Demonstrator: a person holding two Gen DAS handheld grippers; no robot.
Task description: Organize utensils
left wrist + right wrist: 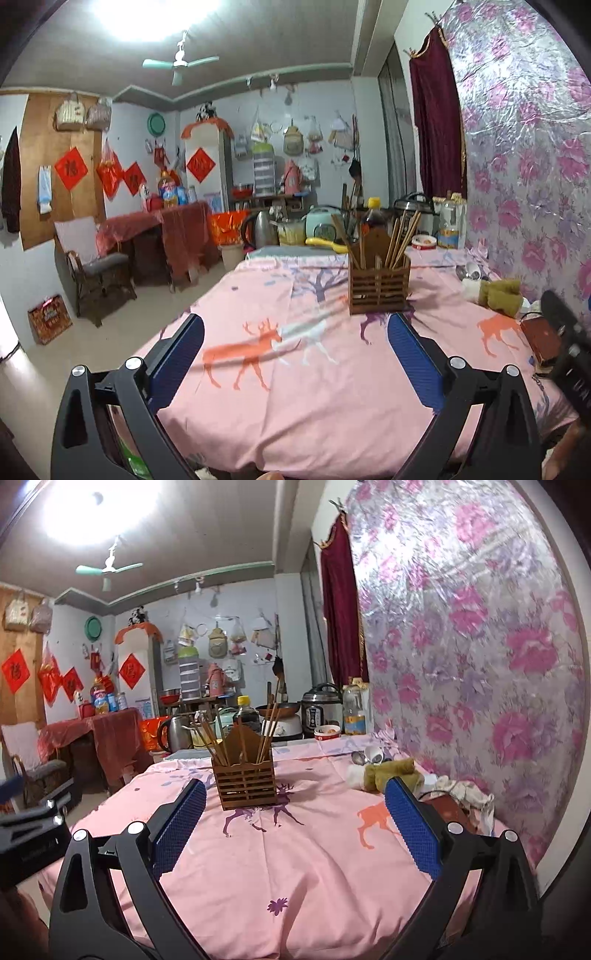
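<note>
— your left claw (295, 354) sits nearest the lens, fingers spread wide with nothing between them, hanging over the near part of the table (332, 424) and its pink deer-print cloth.

— and my right one?

— your right claw (295, 823) is just as wide and just as empty. between its blue pads (413, 834) you have bare pink cloth all the way up to the wooden utensil holder (245, 781).

— where does that holder stand?

— upright near the middle of the table, well apart from both claws. chopsticks (267, 723) stick up out of it and fan outward, some leaning left, some right. in the left wrist view the holder (378, 286) sits just beyond your right-hand finger.

— what about the edges?

— the table's left edge drops off to open floor (110, 339), with a chair (96, 269) standing further back against the wall. on your right the flowered wall covering (480, 664) runs along the table, so you have no room that side. a heap of rags (391, 773), a spoon (356, 757) and a white cup (375, 754) lie against that wall, beside the holder but not touching it.

— and behind the holder?

— the far end is crowded: a kettle (173, 733), a dark bottle with a yellow cap (245, 716) and a pressure cooker (321, 709).
</note>
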